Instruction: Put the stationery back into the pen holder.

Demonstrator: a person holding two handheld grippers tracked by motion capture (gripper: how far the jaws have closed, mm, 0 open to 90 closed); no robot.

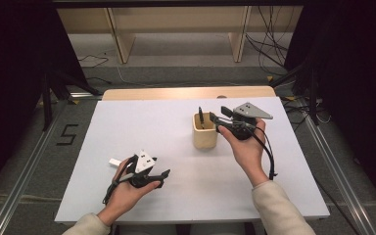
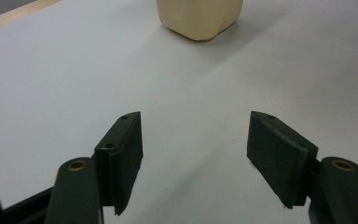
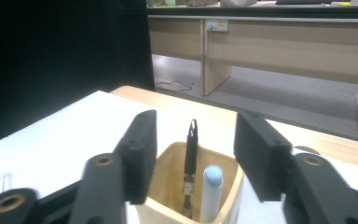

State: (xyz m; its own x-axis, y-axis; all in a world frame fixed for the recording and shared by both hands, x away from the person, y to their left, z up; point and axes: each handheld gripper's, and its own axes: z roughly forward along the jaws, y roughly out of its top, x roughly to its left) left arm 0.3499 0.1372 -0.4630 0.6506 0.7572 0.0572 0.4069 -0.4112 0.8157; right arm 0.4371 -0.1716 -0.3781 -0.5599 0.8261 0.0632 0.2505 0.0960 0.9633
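A smooth cream cup [image 1: 205, 132] with a square shape and round corners stands on the counter [image 1: 127, 122], a bit right of the middle. Inside it, a thin black pen [image 3: 190, 168] stands up beside a pale blue stick with a round tip [image 3: 212, 192].

The right gripper [image 1: 214, 119] is just beside the cup's right side, up at its rim. Its flat black jaws are apart and hold nothing; the cup is seen between them.

The left gripper [image 1: 164, 178] is near the front left, well apart from the cup. Its jaws are wide apart and hold nothing.

The counter top is flat, white and plain, with a wood edge [image 1: 186, 93] at the far side. Beyond it are a grey floor [image 1: 186, 54], cables [image 1: 269, 44] and pale wood desk legs [image 1: 122, 39]. The sides of the room are dark.
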